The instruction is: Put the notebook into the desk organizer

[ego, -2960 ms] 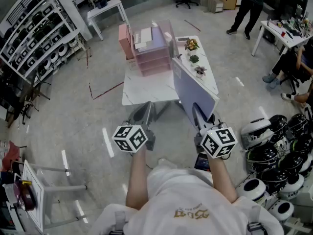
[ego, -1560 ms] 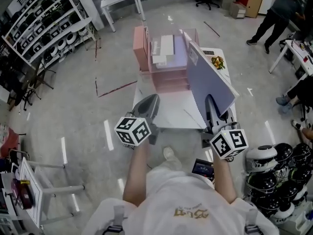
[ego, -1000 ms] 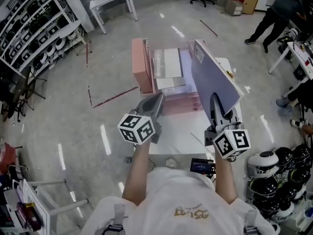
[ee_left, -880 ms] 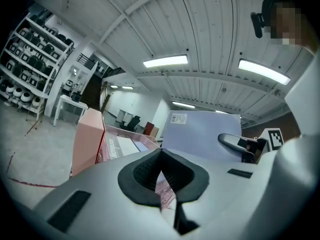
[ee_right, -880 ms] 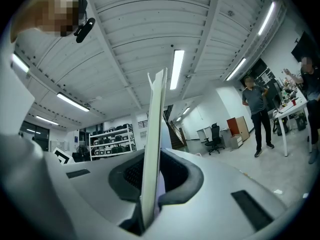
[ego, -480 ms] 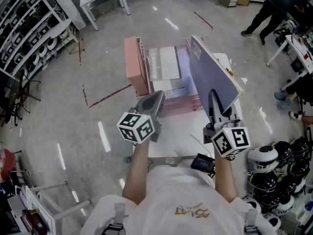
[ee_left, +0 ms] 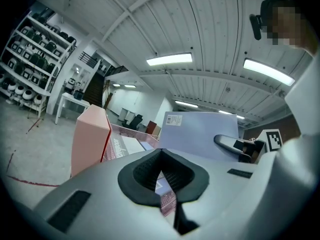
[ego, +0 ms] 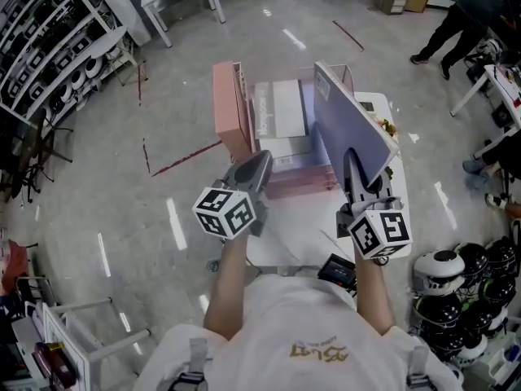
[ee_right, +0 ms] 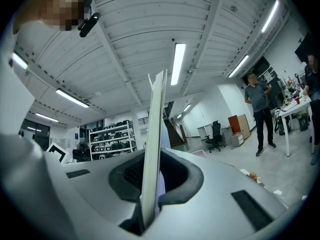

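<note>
The right gripper has its fingers pinched on the lower edge of the notebook, a thin lavender one with a small white label near its far top corner. In the right gripper view the notebook stands on edge between the two dark pads and rises straight up out of the grip. Seen from the head view, it reaches forward and up from those fingers, tilted, with its far end over the right side of the desk organizer. It is not yet inside the organizer. The left gripper hangs just left of the right one, fingers drawn together at the tips with nothing between them, as the left gripper view shows. The pink organizer sits directly ahead of both pairs of fingers, on the white bench. It has a tall pink wall on its left and white papers lying in its open top. Beyond the right fingers, well apart, a person stands on the floor.
</note>
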`<state>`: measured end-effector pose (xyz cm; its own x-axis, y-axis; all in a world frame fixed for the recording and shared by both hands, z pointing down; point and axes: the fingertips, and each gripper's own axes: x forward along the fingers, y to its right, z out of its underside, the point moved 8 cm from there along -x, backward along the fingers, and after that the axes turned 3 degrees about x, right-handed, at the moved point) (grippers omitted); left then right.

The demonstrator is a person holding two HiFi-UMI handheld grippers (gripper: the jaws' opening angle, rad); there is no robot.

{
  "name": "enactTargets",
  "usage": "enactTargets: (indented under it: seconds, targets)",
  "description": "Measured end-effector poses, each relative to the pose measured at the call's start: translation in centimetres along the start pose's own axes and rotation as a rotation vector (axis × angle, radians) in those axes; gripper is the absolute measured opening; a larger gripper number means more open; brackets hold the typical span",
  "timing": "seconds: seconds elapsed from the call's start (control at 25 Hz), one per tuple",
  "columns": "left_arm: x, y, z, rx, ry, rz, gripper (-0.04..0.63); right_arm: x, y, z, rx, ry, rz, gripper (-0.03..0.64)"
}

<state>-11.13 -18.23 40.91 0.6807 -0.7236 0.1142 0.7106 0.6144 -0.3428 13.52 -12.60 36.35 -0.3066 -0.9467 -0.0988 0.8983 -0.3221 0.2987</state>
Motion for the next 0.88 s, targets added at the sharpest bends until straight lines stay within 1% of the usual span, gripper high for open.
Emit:
enactTargets:
  seconds: [0.12,0.44,0.6,0.88]
  targets:
    - [0.1,-0.3,-0.2,-0.01,0.007,0.004,0.017,0.6,0.0,0.2,-0.004,-0.002,-0.004,0.041]
    - [0.7,-0.5,-1.5,0.005,0.024,0.005,0.017,2.4,0.6,-0.1,-0.042,-0.003,-0.004,0.041]
    - [1.0,-1.2,-1.9,-0.005,-0.002,0.025,0.017,3.3,0.6,0.0,-0.069,-0.006,-0.001,0.041]
    - [1.0,-1.4,-2.0,-0.041,-0.003,0.055,0.017,4.9,0.1,0.6,-0.168,-0.027,-0.01,0.041]
